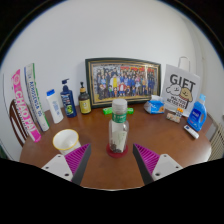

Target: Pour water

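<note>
Gripper view: bottle (119,128) just beyond open claw (112,163).

Light was soft, even and fairly bright, with no hard shadows on the wooden table (150,135). A faint sheen lay on the framed photo (122,80). Fisheye distortion bowed the far wall and table edges; detail was slightly soft throughout.

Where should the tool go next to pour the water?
Probably straight ahead a little, so the bottle sits between the fingers. The tool is open, and the bottle stands upright on the table just beyond the pads, untouched. Its cap looks on. The cup waits to the left, so grabbing the bottle seems to come first.
</note>
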A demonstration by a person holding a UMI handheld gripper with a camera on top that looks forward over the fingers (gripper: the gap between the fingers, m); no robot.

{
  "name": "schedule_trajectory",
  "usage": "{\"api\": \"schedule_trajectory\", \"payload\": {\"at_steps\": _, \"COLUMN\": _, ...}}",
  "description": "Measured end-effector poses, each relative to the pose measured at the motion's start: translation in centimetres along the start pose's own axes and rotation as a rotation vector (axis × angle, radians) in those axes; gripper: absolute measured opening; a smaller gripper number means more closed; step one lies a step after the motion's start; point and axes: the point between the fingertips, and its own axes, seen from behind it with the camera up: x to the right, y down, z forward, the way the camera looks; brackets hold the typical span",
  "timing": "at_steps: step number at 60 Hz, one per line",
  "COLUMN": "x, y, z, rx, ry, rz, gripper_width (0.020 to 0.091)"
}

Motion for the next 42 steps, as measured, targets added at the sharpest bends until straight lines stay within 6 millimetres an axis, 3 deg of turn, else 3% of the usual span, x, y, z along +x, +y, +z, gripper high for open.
{"api": "schedule_trajectory", "payload": {"at_steps": 12, "x": -3.4, "y": 1.2, "z": -10.5, "rx": -0.047, "ry": -0.025, "rz": -0.018, "gripper_width": 0.0854}}
{"api": "schedule_trajectory", "payload": {"at_steps": 22, "x": -5.5, "y": 2.5, "z": -17.4, "rx": -0.035, "ry": -0.042, "rz": -0.047, "gripper_width": 0.0855}}
{"api": "schedule_trajectory", "payload": {"at_steps": 32, "x": -5.7, "y": 3.7, "z": -21.4, "rx": -0.027, "ry": -0.039, "rz": -0.036, "gripper_width": 0.0853}}
{"api": "schedule_trajectory", "payload": {"at_steps": 42, "x": -4.4, "y": 5.6, "z": -23.7, "rx": -0.054, "ry": -0.026, "rz": -0.049, "gripper_width": 0.085}}
